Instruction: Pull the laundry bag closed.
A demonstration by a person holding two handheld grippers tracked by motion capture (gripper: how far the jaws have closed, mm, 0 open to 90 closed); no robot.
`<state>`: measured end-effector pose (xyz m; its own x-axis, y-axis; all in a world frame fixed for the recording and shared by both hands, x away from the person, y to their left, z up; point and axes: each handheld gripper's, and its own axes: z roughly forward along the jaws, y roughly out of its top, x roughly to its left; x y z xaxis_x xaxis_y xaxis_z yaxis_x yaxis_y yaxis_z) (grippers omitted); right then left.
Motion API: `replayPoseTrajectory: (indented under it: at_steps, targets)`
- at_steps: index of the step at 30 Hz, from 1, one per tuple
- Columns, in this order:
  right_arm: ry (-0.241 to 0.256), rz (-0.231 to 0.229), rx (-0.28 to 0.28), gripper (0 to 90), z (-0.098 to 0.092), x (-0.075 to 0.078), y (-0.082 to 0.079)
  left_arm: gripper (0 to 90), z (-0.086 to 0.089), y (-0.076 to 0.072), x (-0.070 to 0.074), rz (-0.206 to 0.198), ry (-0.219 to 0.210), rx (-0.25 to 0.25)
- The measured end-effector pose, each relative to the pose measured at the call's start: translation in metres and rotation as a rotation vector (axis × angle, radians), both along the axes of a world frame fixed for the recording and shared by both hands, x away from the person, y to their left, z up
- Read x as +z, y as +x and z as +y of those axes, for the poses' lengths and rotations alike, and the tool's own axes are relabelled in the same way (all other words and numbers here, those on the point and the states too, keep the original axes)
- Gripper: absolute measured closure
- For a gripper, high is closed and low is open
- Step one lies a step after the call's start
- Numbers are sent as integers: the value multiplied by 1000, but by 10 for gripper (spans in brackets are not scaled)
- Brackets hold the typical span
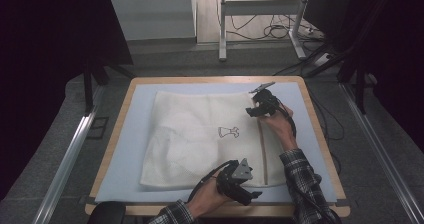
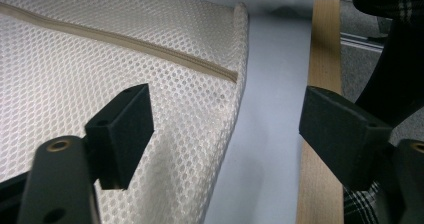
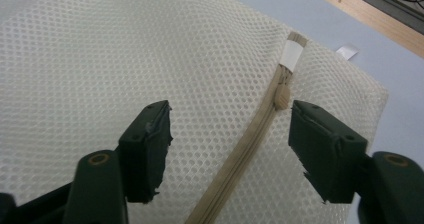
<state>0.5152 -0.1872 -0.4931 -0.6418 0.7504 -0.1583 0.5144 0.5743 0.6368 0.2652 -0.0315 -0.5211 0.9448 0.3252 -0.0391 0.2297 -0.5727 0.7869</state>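
High view, layout: a white mesh laundry bag [image 1: 200, 139] lay flat on the pale blue mat [image 1: 130, 134] covering the wooden surface [image 1: 320, 134], with a small dress mark [image 1: 228, 131] printed near its middle and its zipper [image 1: 262, 149] running along the side nearest the person's right.

Left gripper: the left gripper [image 1: 239, 180] hovered at the bag's near edge, by the zipper's closed end [image 2: 231, 76]; its fingers [image 2: 125, 129] stood wide apart, holding nothing, one over the mesh and the other out over the mat and the wood edge.

Right gripper: the right gripper [image 1: 261, 105] sat at the bag's far corner, fingers [image 3: 150, 144] likewise apart and empty, straddling the zipper line just short of the zipper pull [image 3: 282, 96].

Step in hand: judging by the poses, lining up to open the zipper.

Doing it well, left: close on the fabric edge beside the zipper's end and keep the bag pinned and taut, so the mesh would not bunch.

Doing it well, right: move forward slightly, centre the small tab between the fingers, pinch the tab alone rather than the mesh, then draw straight along the zipper.

Risk: the tab lay flat and small, so a shallow pinch would probably slip.
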Motion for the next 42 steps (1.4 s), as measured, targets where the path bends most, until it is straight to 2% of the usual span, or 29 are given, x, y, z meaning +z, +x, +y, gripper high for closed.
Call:
replayPoseTrajectory:
  at_steps: [8,13,22,26,32,42]
  targets:
    - [30,22,-4,228,-5,3,-9,140,6,0,2,43,-18,22]
    - [23,33,6,175,-4,3,-16,107,11,0,4,52,-20,36]
    - [41,26,44,111,-1,8,-30,67,26,0,11,15,7,65]
    - [49,29,65,112,1,11,-35,62,35,1,13,17,-2,77]
    - [67,72,87,89,6,11,-43,57,47,1,11,14,8,94]
    - [82,70,123,20,12,12,-56,39,57,-2,12,-10,19,110]
